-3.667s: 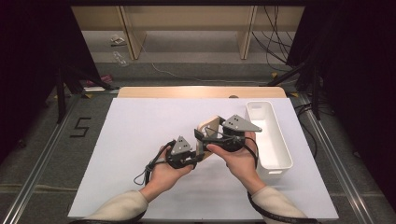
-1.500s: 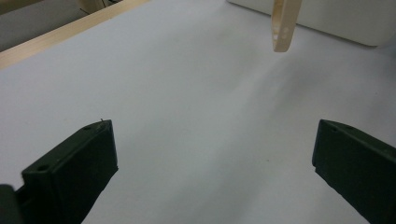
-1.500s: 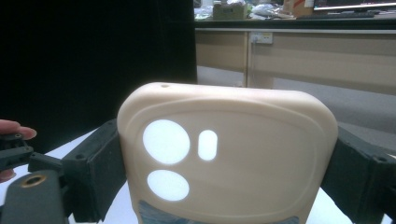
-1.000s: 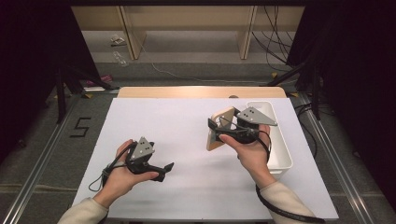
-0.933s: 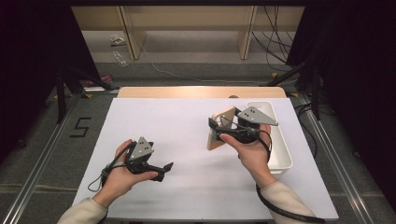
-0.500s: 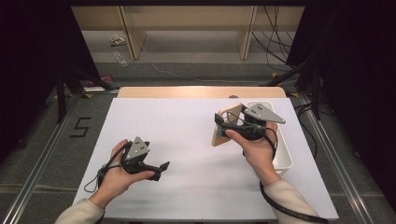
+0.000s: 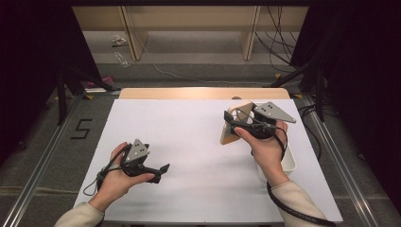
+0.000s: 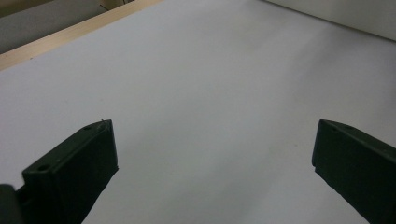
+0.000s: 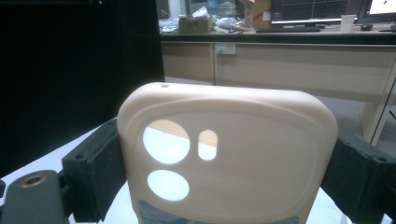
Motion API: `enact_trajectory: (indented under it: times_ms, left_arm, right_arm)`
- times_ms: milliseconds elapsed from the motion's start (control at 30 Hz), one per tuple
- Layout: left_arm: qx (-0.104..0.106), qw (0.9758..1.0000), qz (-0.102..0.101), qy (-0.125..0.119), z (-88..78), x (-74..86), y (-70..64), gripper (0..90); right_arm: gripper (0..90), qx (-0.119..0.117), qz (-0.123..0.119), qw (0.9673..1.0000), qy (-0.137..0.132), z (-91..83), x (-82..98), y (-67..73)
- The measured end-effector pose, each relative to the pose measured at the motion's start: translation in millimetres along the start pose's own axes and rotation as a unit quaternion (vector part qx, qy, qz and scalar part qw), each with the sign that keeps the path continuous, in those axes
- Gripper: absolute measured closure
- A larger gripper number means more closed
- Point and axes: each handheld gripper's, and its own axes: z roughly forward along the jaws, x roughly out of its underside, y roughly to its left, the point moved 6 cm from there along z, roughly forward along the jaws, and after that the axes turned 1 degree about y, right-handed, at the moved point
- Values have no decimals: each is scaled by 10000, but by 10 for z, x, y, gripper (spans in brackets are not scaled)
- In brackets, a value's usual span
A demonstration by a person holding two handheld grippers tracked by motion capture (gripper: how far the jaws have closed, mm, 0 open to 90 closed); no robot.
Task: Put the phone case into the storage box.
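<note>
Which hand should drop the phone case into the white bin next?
Right. The right gripper already clamps the phone case beside the white bin; the left gripper sits open, far off.

Hands parted: left tool (image 7: 163,169) drew back toward table's near-left; right tool (image 7: 230,124) carried phone case (image 7: 235,124) toward white bin (image 7: 289,163).

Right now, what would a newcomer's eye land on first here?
The beige phone case, clamped between the right gripper's jaws above the table's right side, its camera cutouts showing. Next, the left gripper at the near left, jaws wide open over the bare white table.
</note>
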Motion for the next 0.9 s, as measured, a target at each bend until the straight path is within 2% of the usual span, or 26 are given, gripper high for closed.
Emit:
enact_trajectory:
  times_ms: [900]
  left_arm:
    - [-31, 10000, -59, 5, 5, 9, 22, 0]
  right_arm:
    - [119, 244, 15, 9997, 39, -59, -55, -164]
